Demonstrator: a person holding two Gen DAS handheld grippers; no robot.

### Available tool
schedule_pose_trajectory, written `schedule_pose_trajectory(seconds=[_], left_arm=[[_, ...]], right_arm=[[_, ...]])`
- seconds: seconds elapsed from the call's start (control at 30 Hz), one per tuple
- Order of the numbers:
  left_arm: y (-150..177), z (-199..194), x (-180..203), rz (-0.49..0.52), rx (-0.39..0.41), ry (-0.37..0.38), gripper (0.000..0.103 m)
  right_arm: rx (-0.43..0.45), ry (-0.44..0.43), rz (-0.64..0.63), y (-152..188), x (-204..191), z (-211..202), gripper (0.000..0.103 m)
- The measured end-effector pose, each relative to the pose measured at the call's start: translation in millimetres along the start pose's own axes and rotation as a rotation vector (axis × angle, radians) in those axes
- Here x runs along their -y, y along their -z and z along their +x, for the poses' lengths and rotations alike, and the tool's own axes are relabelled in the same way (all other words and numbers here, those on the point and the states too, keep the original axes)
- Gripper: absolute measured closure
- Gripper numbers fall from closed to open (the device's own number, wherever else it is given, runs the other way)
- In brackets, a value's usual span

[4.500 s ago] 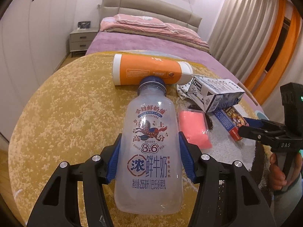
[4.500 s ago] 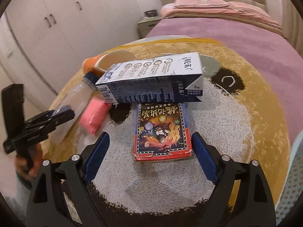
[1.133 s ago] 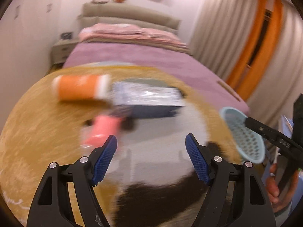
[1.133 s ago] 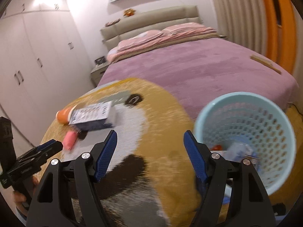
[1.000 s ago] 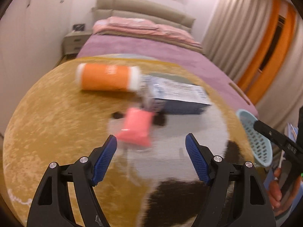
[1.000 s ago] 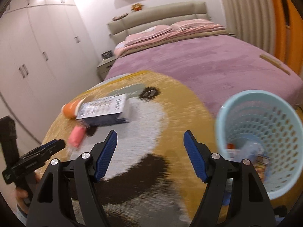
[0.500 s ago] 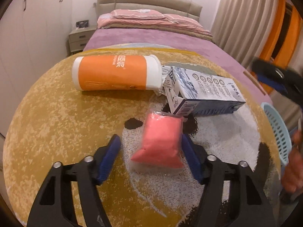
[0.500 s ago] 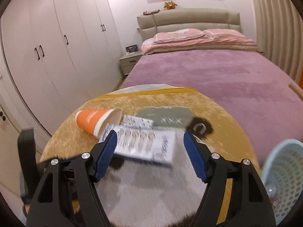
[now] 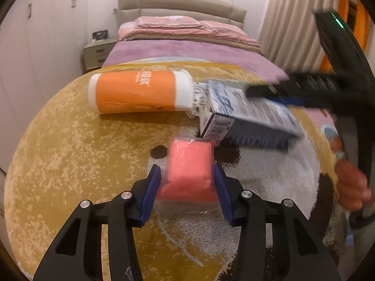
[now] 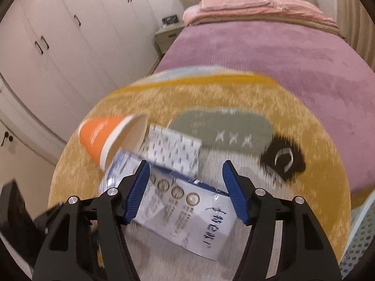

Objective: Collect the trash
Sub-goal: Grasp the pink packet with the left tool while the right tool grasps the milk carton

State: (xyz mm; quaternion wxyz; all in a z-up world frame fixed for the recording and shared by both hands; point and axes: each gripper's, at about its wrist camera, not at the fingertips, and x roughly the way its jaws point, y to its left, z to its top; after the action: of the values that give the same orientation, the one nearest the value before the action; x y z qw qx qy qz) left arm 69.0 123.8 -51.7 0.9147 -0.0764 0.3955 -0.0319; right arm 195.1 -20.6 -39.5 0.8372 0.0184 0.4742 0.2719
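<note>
Currently my left gripper is closing around the pink packet on the rug (contact unclear); my right gripper, jaws wide and empty, is hovering over the milk carton. Paper cup also remaining.

Counts, both views: one orange-and-white paper cup lying on its side; one blue-and-white rectangular milk carton; one white sheet of packaging with small blue print — under the cup and carton; one pink soft packet in clear plastic wrap. One round yellow panda-pattern rug. One pale blue perforated plastic basket, edge only. Two claws — left claw, right claw. One bed with purple cover, one grey bedside cabinet.
</note>
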Motion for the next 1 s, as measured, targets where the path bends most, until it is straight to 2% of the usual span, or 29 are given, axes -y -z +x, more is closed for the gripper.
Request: schedule_pose_trajectory(seconds=[0.1, 0.2, 0.27, 0.4, 0.67, 0.73, 0.8, 1.0], left_arm=[[0.2, -4.0, -10.1, -0.049, 0.012, 0.033, 0.058], [1.3, -5.7, -16.9, -0.085, 0.016, 0.066, 0.062], [2.2, -7.3, -21.1, -0.104, 0.022, 0.079, 0.062], [5.2, -7.8, -22.9, -0.121, 0.017, 0.115, 0.063], [5.3, -3.5, -35.8, -0.179, 0.004, 0.193, 0.063], [6.3, -4.7, -38.6, -0.191, 0.001, 0.2, 0.063], [6.5, -5.9, -40.3, -0.208, -0.005, 0.208, 0.063], [12.3, -20.0, -39.2, -0.197, 0.006, 0.165, 0.064]], right_arm=[[-0.01, -0.032, 0.023, 21.6, -2.2, -10.5, 0.039], [-0.004, -0.033, 0.038, 44.6, -8.6, -17.2, 0.025], [-0.006, -0.033, 0.037, 56.6, -16.2, -17.0, 0.022], [-0.02, 0.013, -0.003, 68.6, -37.0, -6.7, 0.022], [0.049, 0.108, -0.034, 64.7, -56.4, -3.7, 0.022], [0.048, 0.098, -0.02, 65.8, -53.3, -2.4, 0.023], [0.046, 0.109, -0.024, 64.2, -52.0, -0.1, 0.032], [0.045, 0.15, -0.082, 68.5, -60.8, -4.5, 0.045]])
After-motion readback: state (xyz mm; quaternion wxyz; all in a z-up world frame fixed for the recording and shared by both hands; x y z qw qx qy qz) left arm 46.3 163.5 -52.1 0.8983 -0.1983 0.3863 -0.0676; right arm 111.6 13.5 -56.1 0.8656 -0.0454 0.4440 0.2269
